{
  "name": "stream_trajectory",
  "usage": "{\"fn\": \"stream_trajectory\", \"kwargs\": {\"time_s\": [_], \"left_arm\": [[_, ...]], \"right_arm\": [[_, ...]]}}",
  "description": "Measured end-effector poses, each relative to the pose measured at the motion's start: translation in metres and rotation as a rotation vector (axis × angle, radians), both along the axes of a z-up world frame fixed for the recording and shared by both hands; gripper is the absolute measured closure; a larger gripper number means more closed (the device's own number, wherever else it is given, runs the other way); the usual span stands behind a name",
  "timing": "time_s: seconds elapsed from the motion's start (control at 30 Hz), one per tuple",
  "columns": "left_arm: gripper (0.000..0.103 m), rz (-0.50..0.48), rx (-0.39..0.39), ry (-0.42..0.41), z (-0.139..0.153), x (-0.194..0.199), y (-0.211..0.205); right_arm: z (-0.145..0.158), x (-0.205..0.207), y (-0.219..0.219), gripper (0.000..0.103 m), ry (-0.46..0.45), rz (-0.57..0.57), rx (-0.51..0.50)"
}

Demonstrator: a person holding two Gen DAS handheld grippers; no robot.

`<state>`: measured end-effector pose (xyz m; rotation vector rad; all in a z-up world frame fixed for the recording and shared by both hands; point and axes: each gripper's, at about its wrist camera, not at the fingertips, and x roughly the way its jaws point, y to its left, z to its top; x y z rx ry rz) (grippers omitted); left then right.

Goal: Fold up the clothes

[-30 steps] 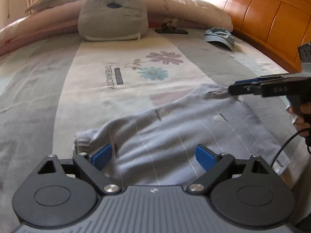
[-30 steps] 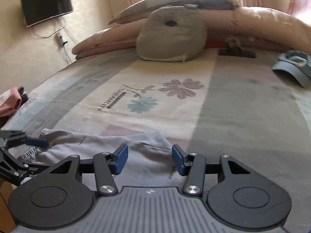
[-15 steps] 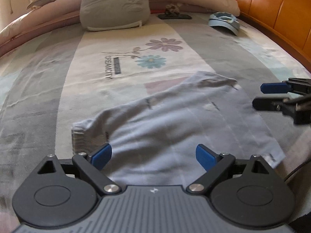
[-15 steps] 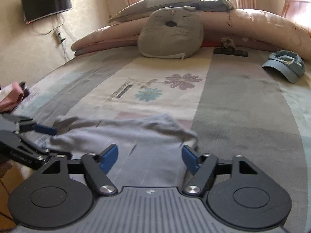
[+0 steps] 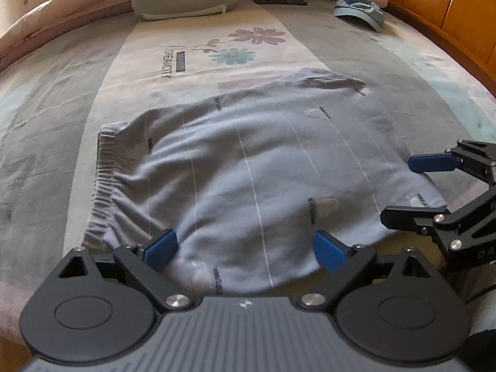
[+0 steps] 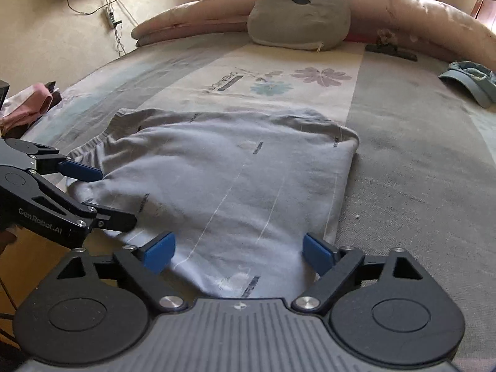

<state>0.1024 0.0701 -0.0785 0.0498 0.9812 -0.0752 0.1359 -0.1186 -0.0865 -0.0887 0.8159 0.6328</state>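
Note:
A light blue-grey garment [image 5: 257, 161] with thin white lines lies folded flat on the bed near its front edge, the elastic waistband [image 5: 102, 186] at the left. My left gripper [image 5: 245, 249] hovers open over the garment's near edge, nothing pinched between its blue pads. My right gripper [image 6: 237, 249] is over the same near part [image 6: 235, 179], jaws still opening wide, the cloth lying beneath them and not pressed. Each gripper shows in the other's view: the right gripper [image 5: 403, 189] at the garment's right corner, the left gripper [image 6: 111, 195] at its left corner.
A grey cat-face cushion [image 6: 300, 21] and pink rolled bedding [image 6: 186, 24] lie at the far end. A blue cap [image 5: 359, 12] and a dark clip [image 5: 280, 0] rest far right. A wooden headboard [image 5: 449, 15] bounds the right side. Pink clothes [image 6: 28, 105] lie off the bed's left.
The right gripper let go of the garment's far corner, widened its jaws and drew back to the near right edge. The left gripper also pulled back. The garment now lies flat and folded.

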Motion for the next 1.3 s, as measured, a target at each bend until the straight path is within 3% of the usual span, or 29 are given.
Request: {"fn": "stream_trajectory", "kwargs": {"time_s": [0.17,0.37,0.77,1.03,1.3], "left_arm": [[0.008,-0.018,-0.021,-0.049,0.014,-0.005,-0.006],[0.008,0.007,-0.017,0.005,-0.003,-0.004,-0.004],[0.008,0.038,-0.016,-0.031,0.009,-0.015,0.006],[0.008,0.060,-0.027,-0.031,0.011,-0.022,0.012],[0.008,0.066,-0.028,-0.050,0.017,-0.023,0.016]], "right_arm": [[0.004,-0.002,0.000,0.007,0.005,-0.008,-0.003],[0.010,-0.006,0.000,0.006,-0.016,-0.007,-0.015],[0.028,-0.019,0.007,0.002,-0.044,0.068,0.058],[0.002,-0.014,0.009,0.000,0.076,0.059,0.056],[0.029,-0.013,0.014,0.000,0.001,0.073,0.086]]}}
